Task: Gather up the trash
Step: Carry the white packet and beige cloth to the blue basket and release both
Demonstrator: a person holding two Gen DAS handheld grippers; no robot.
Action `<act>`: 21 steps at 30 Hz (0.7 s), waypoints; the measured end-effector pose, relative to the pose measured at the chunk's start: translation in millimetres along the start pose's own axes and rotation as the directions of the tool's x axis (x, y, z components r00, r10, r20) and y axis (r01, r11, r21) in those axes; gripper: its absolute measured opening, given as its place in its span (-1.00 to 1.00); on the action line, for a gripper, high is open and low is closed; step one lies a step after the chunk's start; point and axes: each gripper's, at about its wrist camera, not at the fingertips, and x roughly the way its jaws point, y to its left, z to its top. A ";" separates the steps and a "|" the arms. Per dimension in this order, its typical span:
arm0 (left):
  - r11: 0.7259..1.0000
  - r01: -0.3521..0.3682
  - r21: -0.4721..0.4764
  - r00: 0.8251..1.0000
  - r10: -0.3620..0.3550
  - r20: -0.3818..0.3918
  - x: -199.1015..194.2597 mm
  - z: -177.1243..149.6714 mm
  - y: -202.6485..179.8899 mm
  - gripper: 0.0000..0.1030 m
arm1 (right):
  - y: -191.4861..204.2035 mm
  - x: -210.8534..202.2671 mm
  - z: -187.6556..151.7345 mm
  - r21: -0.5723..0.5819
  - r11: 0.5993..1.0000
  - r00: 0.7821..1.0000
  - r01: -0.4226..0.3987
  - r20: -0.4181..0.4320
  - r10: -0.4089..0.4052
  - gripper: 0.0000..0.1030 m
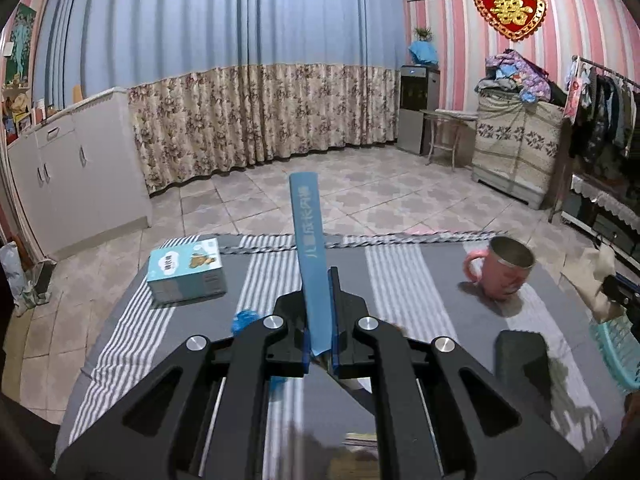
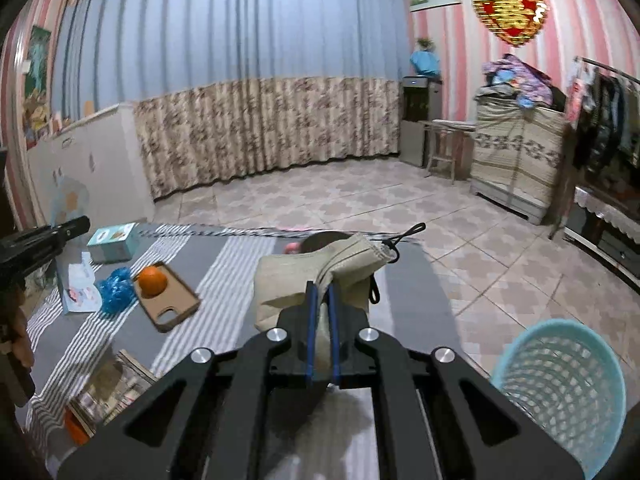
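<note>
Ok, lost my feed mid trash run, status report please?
Left gripper shut on blue booklet. Right gripper shut on beige mask, clear of table. Teal basket low right, open path.

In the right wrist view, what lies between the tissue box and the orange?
A crumpled blue wrapper lies between the tissue box and the orange, right beside the orange's brown tray.

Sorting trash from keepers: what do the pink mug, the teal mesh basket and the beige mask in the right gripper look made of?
Pink mug: likely plastic shell, matte, with a dull grey metallic-looking liner.
Teal mesh basket: moulded plastic, judging by its even perforated lattice.
Beige mask in the right gripper: soft pleated fabric, possibly non-woven, with a dark elastic loop.
</note>
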 end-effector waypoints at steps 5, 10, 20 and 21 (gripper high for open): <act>0.999 0.026 0.032 0.998 -0.027 0.055 -23.5 6.3 -44.0 -0.90 | -43.8 -22.7 -9.5 0.023 0.998 0.998 0.057 0.019 -0.058 -0.87; 0.995 0.077 0.056 0.995 -0.080 0.066 -32.1 7.7 -93.6 -0.90 | -101.0 -42.6 -13.5 0.099 0.989 0.992 0.112 0.038 -0.116 -0.87; 0.973 0.190 0.134 0.979 -0.199 0.053 -43.5 -8.6 -201.4 -0.90 | -178.5 -52.1 -41.8 0.159 0.964 0.977 0.212 -0.023 -0.211 -0.87; 0.969 0.206 0.136 0.976 -0.214 0.047 -43.7 -11.0 -212.3 -0.90 | -184.6 -52.7 -44.7 0.170 0.962 0.976 0.215 -0.025 -0.214 -0.87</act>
